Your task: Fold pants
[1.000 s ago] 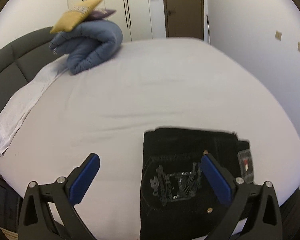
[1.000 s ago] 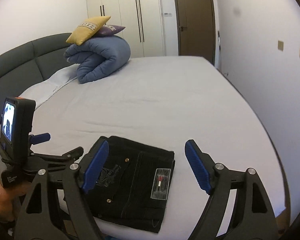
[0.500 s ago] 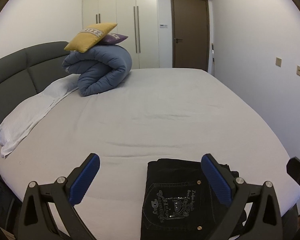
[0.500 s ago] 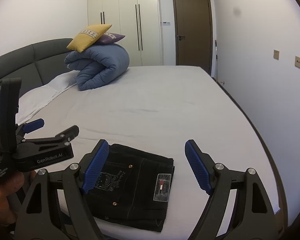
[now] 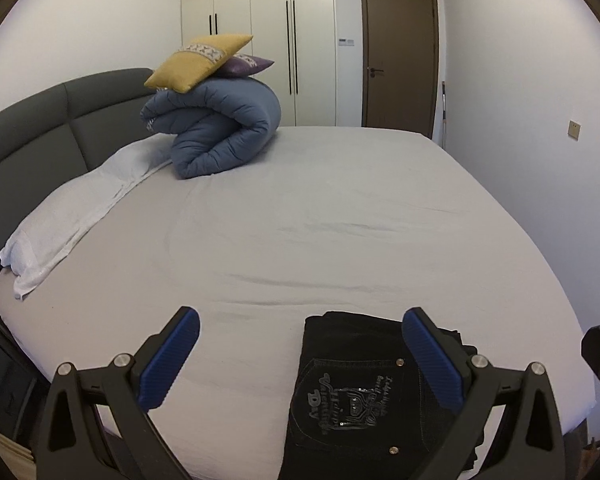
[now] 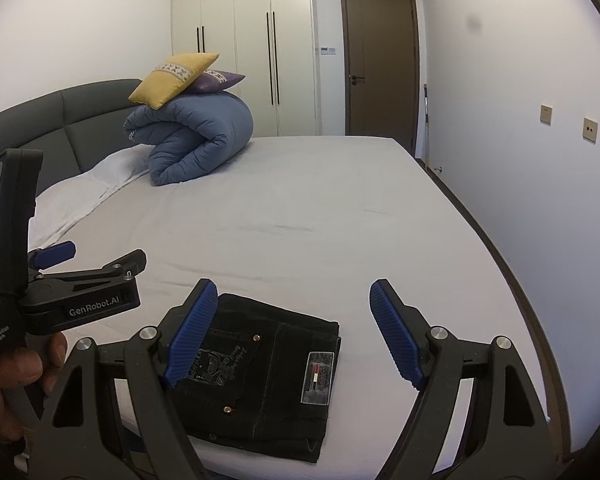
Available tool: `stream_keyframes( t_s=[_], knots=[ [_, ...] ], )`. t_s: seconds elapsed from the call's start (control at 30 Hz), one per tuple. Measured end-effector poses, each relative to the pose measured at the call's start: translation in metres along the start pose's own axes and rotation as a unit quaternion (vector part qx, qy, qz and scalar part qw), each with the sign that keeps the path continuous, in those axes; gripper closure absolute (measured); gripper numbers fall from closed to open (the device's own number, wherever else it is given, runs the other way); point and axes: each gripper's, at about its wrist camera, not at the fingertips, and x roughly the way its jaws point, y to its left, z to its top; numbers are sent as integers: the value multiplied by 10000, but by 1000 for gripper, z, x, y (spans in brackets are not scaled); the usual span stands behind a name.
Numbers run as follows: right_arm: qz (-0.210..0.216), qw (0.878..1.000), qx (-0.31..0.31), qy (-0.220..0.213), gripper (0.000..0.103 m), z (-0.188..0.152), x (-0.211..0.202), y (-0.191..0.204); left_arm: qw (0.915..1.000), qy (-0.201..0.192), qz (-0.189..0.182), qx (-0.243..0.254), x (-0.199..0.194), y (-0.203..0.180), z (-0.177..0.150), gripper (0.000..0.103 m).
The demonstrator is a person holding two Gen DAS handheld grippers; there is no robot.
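Observation:
The black pants (image 5: 356, 392) lie folded into a flat rectangle at the near edge of the bed (image 5: 300, 220), back pocket with silver print facing up. They also show in the right wrist view (image 6: 268, 368), with a label patch on top. My left gripper (image 5: 300, 356) is open and empty, held above and short of the pants. My right gripper (image 6: 292, 332) is open and empty, also above the pants. The left gripper's body shows at the left of the right wrist view, held in a hand.
A rolled blue duvet (image 5: 220, 132) with a yellow cushion (image 5: 200, 60) and a purple one sits at the far left by the grey headboard (image 5: 40, 128). A white pillow (image 5: 72, 216) lies along the left. Wardrobes and a brown door (image 5: 398, 60) stand behind; a wall is on the right.
Both grippers have drawn back and risen away from the folded pants, which now lie lower and smaller in both views. The pants have not moved.

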Motion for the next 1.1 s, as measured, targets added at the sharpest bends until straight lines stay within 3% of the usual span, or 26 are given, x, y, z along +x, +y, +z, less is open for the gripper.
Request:
stream_keyframes(
  t_s=[0.47,0.53,0.6,0.63,0.7,0.77,0.83,0.93,1.03,1.1],
  knots=[
    [-14,9995,169,267,25,0,9,-14,9993,359,-47,77,17,-1,-9,0],
    [186,9986,368,326,24,-8,22,-26,9990,438,-33,80,26,1,-14,0],
    [510,9943,671,659,20,-21,51,-43,9973,708,-183,17,46,6,-24,0],
    [779,9888,897,901,20,-31,73,-55,9953,926,-294,-18,59,10,-31,0],
    [902,9777,1217,1453,20,-53,113,-73,9886,1443,-439,36,90,17,-48,0],
    [1173,9572,1662,2058,20,-76,152,-89,9747,2143,-576,268,125,20,-69,0],
    [1381,9364,2009,2525,21,-98,184,-99,9566,2784,-843,168,160,31,-93,0],
    [1414,9152,2189,3073,21,-129,222,-102,9440,3113,-1092,-58,186,41,-111,0],
    [1471,9215,2132,2895,21,-130,230,-98,9409,3131,-1292,-6,192,39,-111,0],
    [1718,9154,2046,3010,32,-128,235,-89,9430,3092,-1235,31,191,39,-106,0]
  ],
)
